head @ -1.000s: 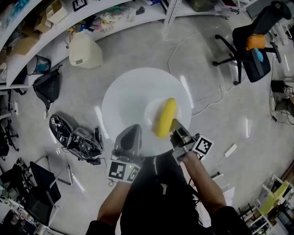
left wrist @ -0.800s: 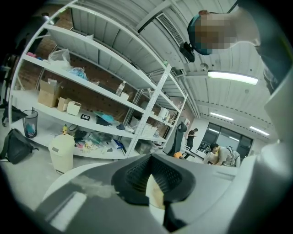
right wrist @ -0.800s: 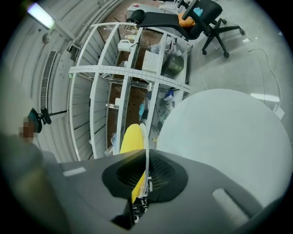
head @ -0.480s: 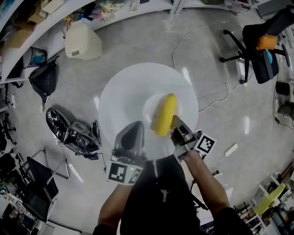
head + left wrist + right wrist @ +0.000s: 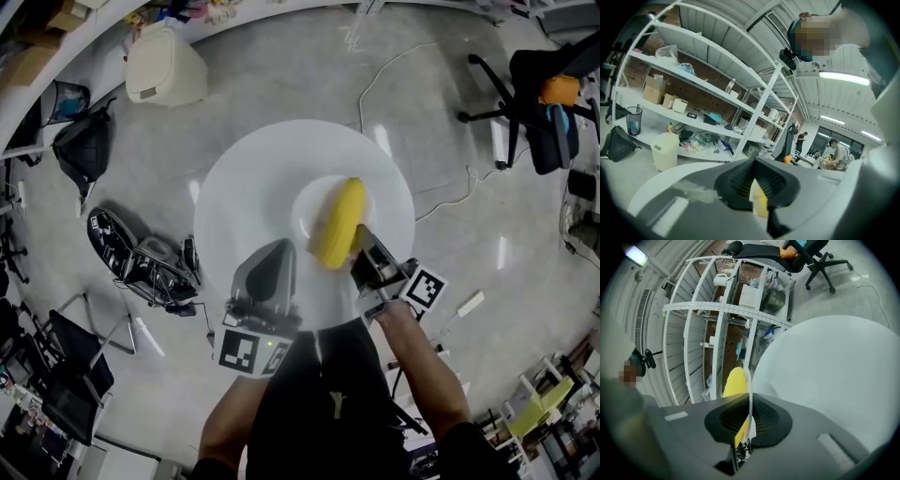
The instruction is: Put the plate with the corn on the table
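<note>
The plate (image 5: pixel 272 178) is carried in the air above the floor (image 5: pixel 450 112), pinched at its near rim by both tools. The left gripper (image 5: pixel 270 272) is pressed together on the rim, a thin pale edge being seen between its pads in the left gripper view. The right gripper (image 5: pixel 367 251) is likewise clamped on the rim, which is seen edge-on between its jaws in the right gripper view. The corn (image 5: pixel 339 225) lies in the plate's shallow middle, just ahead of the right gripper's tips and ahead and to the right of the left gripper's. No table is seen in any view.

The plate is judged stiff, smooth and breakable, and light enough for a rim hold, though a hard squeeze on so thin an edge could chip it. The corn is loose and round, so it is likely to roll if the plate is tipped. The hold is best kept at the rim on both sides and the plate kept level.
</note>
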The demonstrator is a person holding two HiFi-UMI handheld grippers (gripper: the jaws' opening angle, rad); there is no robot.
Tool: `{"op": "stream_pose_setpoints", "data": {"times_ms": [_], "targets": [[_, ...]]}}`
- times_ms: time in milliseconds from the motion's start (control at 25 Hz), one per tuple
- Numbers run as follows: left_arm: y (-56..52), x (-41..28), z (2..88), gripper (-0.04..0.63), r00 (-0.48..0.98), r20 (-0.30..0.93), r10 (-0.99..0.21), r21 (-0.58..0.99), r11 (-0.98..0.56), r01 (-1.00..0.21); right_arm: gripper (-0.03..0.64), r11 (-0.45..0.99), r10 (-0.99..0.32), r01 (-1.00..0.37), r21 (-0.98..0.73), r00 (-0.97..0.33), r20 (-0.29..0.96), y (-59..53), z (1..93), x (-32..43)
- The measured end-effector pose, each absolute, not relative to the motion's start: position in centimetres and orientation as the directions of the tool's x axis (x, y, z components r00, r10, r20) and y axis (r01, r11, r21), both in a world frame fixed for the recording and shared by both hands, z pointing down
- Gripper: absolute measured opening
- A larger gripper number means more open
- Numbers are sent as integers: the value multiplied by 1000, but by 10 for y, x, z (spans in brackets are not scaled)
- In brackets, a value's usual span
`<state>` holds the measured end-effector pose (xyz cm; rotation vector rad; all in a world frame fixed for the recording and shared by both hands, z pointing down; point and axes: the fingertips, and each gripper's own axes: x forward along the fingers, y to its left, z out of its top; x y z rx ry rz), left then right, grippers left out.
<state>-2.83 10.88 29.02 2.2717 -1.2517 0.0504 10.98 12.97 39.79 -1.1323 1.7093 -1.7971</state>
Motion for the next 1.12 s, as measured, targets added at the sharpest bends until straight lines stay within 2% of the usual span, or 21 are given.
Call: {"op": "stream_pose_setpoints", "data": {"times_ms": [1120], "targets": [[77,-32,330,3,515,307,-800,481,-336,-810,18,-172,-725,-255,-952,-621,297,70,433,94]]}}
